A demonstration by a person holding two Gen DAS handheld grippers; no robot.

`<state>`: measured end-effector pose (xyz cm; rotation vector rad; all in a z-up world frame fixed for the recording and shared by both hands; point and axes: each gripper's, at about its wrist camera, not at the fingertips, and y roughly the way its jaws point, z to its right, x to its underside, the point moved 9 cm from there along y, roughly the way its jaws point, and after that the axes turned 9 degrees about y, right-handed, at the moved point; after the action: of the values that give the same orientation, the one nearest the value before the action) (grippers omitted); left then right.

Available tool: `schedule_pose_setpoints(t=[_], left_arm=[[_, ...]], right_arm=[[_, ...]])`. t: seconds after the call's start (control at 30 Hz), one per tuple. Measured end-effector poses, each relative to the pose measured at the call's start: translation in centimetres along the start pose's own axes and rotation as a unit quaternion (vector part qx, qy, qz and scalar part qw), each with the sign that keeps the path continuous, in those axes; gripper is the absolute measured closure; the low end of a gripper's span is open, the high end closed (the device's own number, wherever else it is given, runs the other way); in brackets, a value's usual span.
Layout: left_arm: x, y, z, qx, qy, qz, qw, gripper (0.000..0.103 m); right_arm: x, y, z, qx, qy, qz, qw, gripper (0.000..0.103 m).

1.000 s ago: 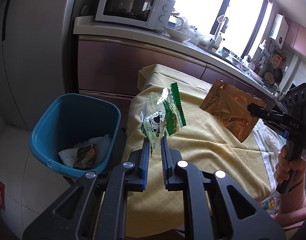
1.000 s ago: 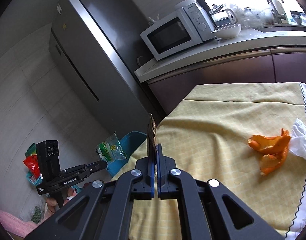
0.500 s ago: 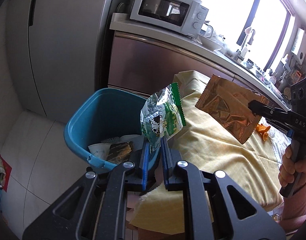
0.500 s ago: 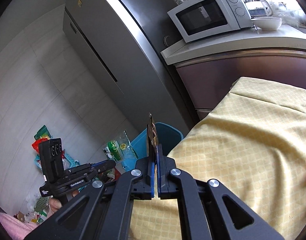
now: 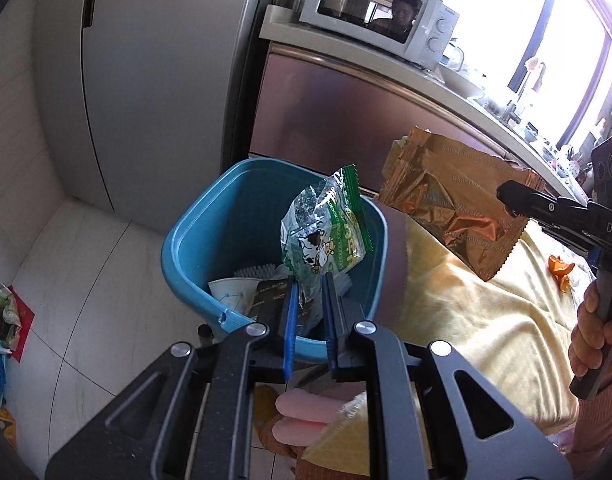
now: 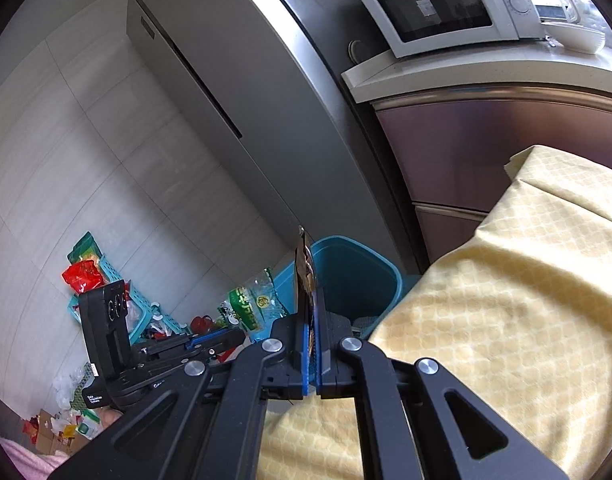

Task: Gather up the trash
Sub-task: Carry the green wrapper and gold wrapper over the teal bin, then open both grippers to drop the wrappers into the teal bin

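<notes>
My left gripper (image 5: 308, 280) is shut on a clear and green snack wrapper (image 5: 326, 232) and holds it upright over the open blue trash bin (image 5: 209, 216), which has paper and a dark wrapper inside. My right gripper (image 6: 312, 300) is shut on a copper foil wrapper (image 5: 454, 200), edge-on in the right wrist view (image 6: 303, 268), held above the table's left edge, right of the bin. The bin also shows in the right wrist view (image 6: 358, 272), as does the green wrapper (image 6: 251, 306).
A yellow tablecloth (image 5: 486, 312) covers the table beside the bin, with orange peel (image 5: 560, 272) on it. A steel fridge (image 5: 153, 80) and a counter with a microwave (image 5: 378, 8) stand behind. Loose packets and a teal basket (image 6: 117, 280) lie on the floor.
Both grippers have swung left from over the table toward the bin. The green wrapper is now over the bin's opening and the foil wrapper has reached the table's left edge.
</notes>
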<state>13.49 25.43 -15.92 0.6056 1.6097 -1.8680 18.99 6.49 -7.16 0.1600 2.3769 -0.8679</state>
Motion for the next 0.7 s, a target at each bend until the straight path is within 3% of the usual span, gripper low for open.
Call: schedule_pose_setpoints(t=[0.47,0.7], left_arm=[[0.4,4.0,-1.8,-0.021,-0.023,-0.036,0.9988,0.09],[0.0,6.3,-2.0,-0.026,-0.035,-0.048,0.9979,0.09]], right_arm=[[0.6,6.5,-0.9,0.033,-0.01,-0.055,0.998,0.101],[1.4,9.3,-0.5,0.047,0.007,-0.086,0.995,0.096]])
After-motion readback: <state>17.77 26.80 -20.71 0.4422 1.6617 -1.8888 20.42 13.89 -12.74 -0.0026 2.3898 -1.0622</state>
